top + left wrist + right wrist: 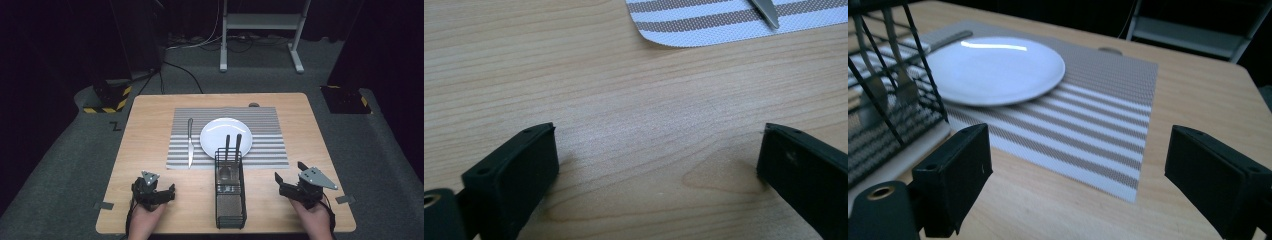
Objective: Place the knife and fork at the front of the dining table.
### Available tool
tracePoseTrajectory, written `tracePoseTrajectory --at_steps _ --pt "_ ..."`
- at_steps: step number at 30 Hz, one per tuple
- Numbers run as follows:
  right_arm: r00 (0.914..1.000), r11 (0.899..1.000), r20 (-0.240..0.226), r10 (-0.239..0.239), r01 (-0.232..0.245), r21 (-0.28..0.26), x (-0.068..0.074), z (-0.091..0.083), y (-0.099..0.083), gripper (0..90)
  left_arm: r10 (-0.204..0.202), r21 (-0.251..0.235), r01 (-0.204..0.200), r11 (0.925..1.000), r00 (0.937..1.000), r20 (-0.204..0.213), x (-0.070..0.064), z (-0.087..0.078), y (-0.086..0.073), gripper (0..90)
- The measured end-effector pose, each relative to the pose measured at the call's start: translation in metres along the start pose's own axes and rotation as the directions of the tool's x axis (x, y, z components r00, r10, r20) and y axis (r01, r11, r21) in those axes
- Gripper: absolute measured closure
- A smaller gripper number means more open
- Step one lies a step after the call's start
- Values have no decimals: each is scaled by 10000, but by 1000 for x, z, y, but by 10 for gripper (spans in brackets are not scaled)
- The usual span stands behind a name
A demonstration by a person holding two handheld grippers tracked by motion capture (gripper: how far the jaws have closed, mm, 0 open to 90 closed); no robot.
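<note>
both grippers, left (159,192) and right (290,186), rest on the table (150,130) with jaws apart, holding nothing. the basket (230,200) sits between them, easy to reach.

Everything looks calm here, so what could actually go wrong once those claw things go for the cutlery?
1. The wire caddy is tall and narrow, so pulling the fork or spoon out sideways might tip it.
2. Their handles lean over the plate, so a slipped utensil could strike it.
3. The right hand-held gripper sits beside the caddy and could nudge it.
</note>
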State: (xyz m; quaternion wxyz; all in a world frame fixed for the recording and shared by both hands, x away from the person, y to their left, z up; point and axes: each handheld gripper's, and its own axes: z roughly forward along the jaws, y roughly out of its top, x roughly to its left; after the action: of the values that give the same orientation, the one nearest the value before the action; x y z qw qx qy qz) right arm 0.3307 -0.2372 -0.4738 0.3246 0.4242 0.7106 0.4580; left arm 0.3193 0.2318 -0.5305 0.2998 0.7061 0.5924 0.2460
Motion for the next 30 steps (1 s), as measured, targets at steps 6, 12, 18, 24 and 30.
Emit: tracePoseTrajectory --at_steps 6,12,18,24,30 --pt "9996 9978 -142 225 -233 -625 12 1 16 111 -39 101 39 9999 10000 -92 0 1 0 3" --pt "9996 9948 -267 104 -131 -1011 26 7 35 112 -39 105 40 9999 10000 -91 0 0 0 3" --pt "9991 9914 -410 106 -158 -1298 36 13 45 121 -38 106 39 9999 10000 -86 0 0 0 3" --pt "9984 9897 -549 116 -193 -1420 45 22 54 121 -36 106 37 9999 10000 -85 0 0 0 3" --pt "9956 9871 -929 96 -242 -1580 54 30 65 123 -31 104 32 9999 10000 -87 0 0 0 3"
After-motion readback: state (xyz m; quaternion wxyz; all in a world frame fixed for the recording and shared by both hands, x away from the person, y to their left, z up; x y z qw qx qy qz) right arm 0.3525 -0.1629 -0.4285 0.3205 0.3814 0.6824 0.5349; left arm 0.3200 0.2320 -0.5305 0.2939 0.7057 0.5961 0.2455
